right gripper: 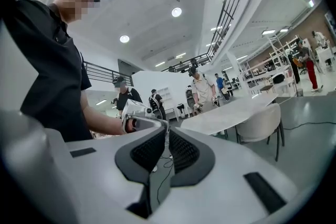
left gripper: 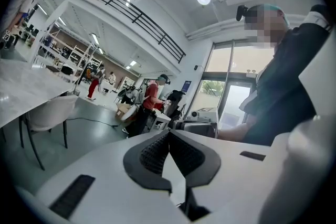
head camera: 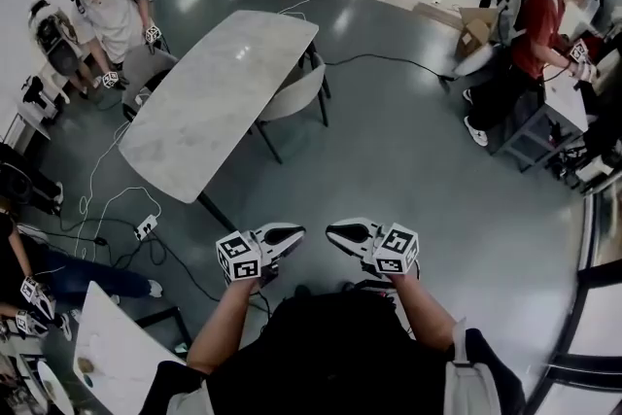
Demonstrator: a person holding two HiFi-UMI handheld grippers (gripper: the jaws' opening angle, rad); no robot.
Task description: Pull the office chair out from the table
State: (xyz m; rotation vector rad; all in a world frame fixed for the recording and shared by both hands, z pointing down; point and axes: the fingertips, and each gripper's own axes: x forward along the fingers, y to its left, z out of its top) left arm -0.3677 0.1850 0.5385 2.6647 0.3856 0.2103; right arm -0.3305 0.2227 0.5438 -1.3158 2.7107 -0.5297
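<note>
While the office chair [head camera: 292,94] stands tucked against the right-hand long side of the marble tabletop [head camera: 216,107], its pale curved back turned to the open floor [head camera: 418,160], both tongs hang close to the person's body and well apart from it. The left tongs [head camera: 282,234] have their jaws pressed together on nothing. The right tongs [head camera: 347,231] are likewise closed and empty.

In the head view the two tips point inward at each other rather than at the chair, which lies ahead of them, up the frame. The left gripper view puts it off to the left, the right gripper view off to the right. The tabletop's long axis runs diagonally from near left to far right, so the chair would likely have to come out across that line, toward the bare floor. Neither hand looks clearly nearer, though the left sits more directly below the chair's back.
</note>
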